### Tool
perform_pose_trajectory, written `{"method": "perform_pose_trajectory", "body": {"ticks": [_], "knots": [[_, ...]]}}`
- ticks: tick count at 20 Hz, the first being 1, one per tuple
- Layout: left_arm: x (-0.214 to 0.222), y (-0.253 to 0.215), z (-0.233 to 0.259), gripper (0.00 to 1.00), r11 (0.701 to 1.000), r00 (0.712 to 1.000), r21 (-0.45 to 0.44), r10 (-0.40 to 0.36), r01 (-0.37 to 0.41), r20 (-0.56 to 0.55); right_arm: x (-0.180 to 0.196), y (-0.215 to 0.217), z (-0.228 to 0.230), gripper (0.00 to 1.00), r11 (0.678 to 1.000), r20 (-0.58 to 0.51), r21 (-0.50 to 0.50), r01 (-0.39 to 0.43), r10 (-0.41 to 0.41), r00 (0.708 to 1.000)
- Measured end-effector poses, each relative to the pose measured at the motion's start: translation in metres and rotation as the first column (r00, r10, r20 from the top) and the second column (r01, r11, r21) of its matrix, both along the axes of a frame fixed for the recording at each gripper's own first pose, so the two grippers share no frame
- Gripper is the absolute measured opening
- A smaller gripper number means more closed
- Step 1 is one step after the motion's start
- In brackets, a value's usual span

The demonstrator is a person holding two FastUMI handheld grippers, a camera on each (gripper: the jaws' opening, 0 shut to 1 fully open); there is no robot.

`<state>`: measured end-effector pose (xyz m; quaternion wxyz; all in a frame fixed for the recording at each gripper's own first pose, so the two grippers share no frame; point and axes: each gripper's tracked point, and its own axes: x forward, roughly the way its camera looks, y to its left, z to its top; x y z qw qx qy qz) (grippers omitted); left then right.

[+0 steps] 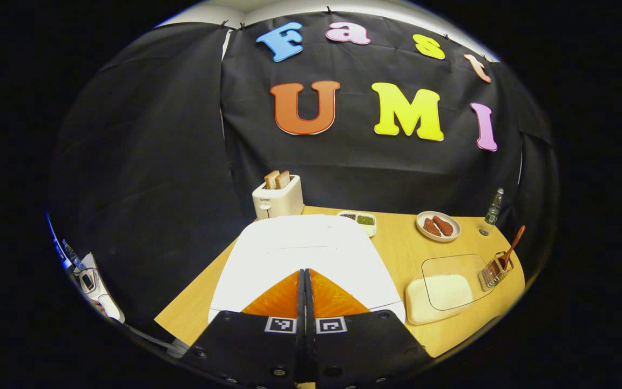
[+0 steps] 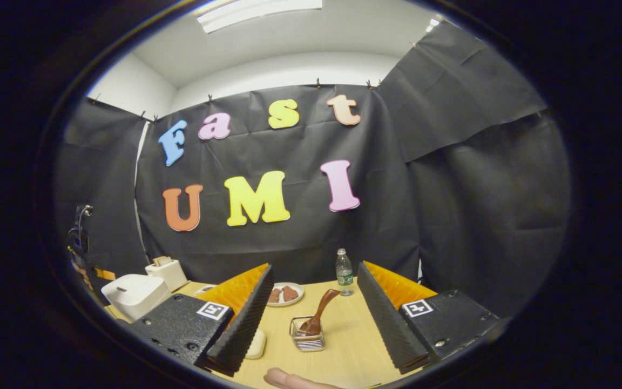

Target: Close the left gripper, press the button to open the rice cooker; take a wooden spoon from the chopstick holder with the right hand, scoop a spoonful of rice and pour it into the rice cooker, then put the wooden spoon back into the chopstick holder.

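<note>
Left tongs [image 1: 306,281], clenched on nothing, are hovering directly over the closed white rice cooker [image 1: 311,254]; right tongs [image 2: 315,313], released, are facing the wooden spoon [image 2: 319,316] leaning in its holder [image 2: 307,337] straight ahead.

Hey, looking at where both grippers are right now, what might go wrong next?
1. The shut left gripper is over the closed rice cooker, whose button I cannot make out; a press may miss it.
2. The spoon leans in a light wire holder; the open right gripper might tip the holder while grabbing.
3. The bottle behind the holder could be knocked if the right gripper overshoots.
</note>
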<state>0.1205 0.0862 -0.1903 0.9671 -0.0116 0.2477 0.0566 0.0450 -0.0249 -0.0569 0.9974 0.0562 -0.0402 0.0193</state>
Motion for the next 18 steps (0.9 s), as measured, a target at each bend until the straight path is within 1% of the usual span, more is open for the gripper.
{"method": "perform_pose_trajectory", "body": {"ticks": [1,2,3,5,6,7,8,9,11,12,14,16,18], "knots": [[0.001,-0.002,-0.004,0.0,1.0,1.0,0.003,-0.004,0.004,-0.004,0.002,0.0,-0.003,0.96,1.0,-0.003,-0.003,-0.002,0.002,1.0],[0.002,-0.003,-0.01,0.0,1.0,1.0,0.0,-0.008,0.008,-0.017,0.004,0.001,-0.007,0.95,1.0,-0.013,-0.004,-0.004,0.004,1.0],[0.0,-0.003,-0.017,0.0,1.0,0.999,-0.001,-0.003,0.003,-0.037,0.005,0.002,-0.011,1.0,1.0,-0.026,-0.006,-0.01,0.01,1.0],[0.0,-0.005,-0.027,0.0,1.0,0.998,0.005,-0.001,0.001,-0.058,0.009,0.003,-0.019,1.0,1.0,-0.043,-0.005,-0.015,0.015,0.999],[0.0,-0.004,-0.032,0.0,1.0,0.998,0.011,0.004,-0.003,-0.068,0.011,0.001,-0.022,0.96,1.0,-0.053,-0.007,-0.011,0.011,0.999],[0.002,-0.003,-0.031,0.0,1.0,0.998,0.009,0.011,-0.01,-0.061,0.013,0.002,-0.029,1.0,1.0,-0.068,-0.004,-0.012,0.012,0.998],[0.003,-0.003,-0.031,0.0,1.0,0.998,-0.003,0.019,-0.019,-0.053,0.015,0.006,-0.036,1.0,1.0,-0.086,0.002,-0.031,0.031,0.996],[0.002,-0.003,-0.035,0.0,0.999,0.997,-0.02,0.024,-0.026,-0.067,0.016,0.014,-0.042,1.0,0.998,-0.107,0.012,-0.053,0.054,0.993],[-0.001,-0.004,-0.037,0.0,0.999,0.997,-0.033,0.016,-0.018,-0.071,0.018,0.021,-0.051,1.0,0.997,-0.138,0.021,-0.081,0.083,0.987],[-0.003,-0.004,-0.044,0.0,0.998,0.995,-0.052,0.019,-0.025,-0.097,0.02,0.019,-0.052,1.0,0.997,-0.144,0.016,-0.077,0.079,0.986],[-0.004,-0.005,-0.043,0.0,0.998,0.997,-0.059,0.022,-0.027,-0.08,0.021,0.011,-0.054,1.0,0.999,-0.142,-0.008,-0.042,0.04,0.989],[-0.003,-0.005,-0.04,0.0,0.999,0.999,-0.038,0.023,-0.024,-0.035,0.018,0.007,-0.053,1.0,1.0,-0.122,-0.027,-0.016,0.013,0.993],[-0.003,-0.005,-0.038,0.0,1.0,1.0,-0.001,0.014,-0.014,0.003,0.017,0.005,-0.06,1.0,0.999,-0.13,-0.041,-0.009,0.003,0.992]]}}
